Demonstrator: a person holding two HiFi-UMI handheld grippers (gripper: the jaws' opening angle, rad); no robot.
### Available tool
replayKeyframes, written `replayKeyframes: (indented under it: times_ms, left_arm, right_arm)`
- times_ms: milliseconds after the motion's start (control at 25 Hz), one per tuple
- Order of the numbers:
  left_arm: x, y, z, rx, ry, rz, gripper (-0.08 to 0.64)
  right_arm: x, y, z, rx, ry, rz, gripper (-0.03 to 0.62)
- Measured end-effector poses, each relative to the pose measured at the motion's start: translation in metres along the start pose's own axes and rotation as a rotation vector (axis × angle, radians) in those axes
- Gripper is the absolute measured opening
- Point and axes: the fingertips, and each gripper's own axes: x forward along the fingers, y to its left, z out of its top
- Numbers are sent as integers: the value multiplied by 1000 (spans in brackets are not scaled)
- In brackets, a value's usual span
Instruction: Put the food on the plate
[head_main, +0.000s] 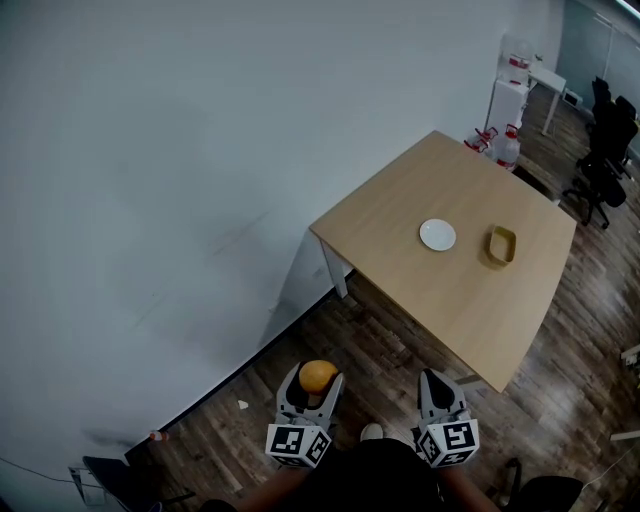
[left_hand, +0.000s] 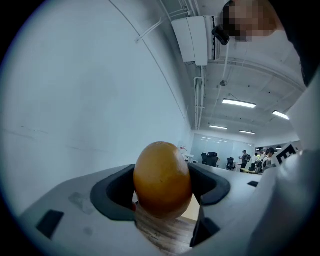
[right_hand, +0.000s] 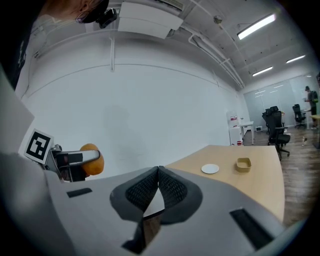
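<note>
Wooden tabletop (head_main: 470, 300) stands well ahead, plate (head_main: 437, 234) bare. Left claw (head_main: 314, 386) clamps orange food (left_hand: 162, 180), probably fruit, for carrying. Right claw (right_hand: 158, 172) closed, empty.

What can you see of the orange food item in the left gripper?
The orange food is smooth, glossy and egg-shaped, orange-yellow shading to brown low down, with no stem or marks showing. In the left gripper view it looks taller than wide. The left gripper clamps it, dark pads touching its two sides. It hangs over the wood floor, well short of the table and white plate.
</note>
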Motion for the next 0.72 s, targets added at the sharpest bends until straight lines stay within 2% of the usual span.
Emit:
replayKeyframes:
  times_ms: [240,440,720]
  left_arm:
    - [35,-17,4,37,5,-57,318]
    - [73,-38,-2,50,24,-149,318]
    - [148,-69,-10,60,66,-284,316]
  right_arm:
    - [8,-16,19,-2,-51,-8,60]
    - [12,-42,18,56,-59,-79,60]
    - [31,-86,42,15,-70,-185,60]
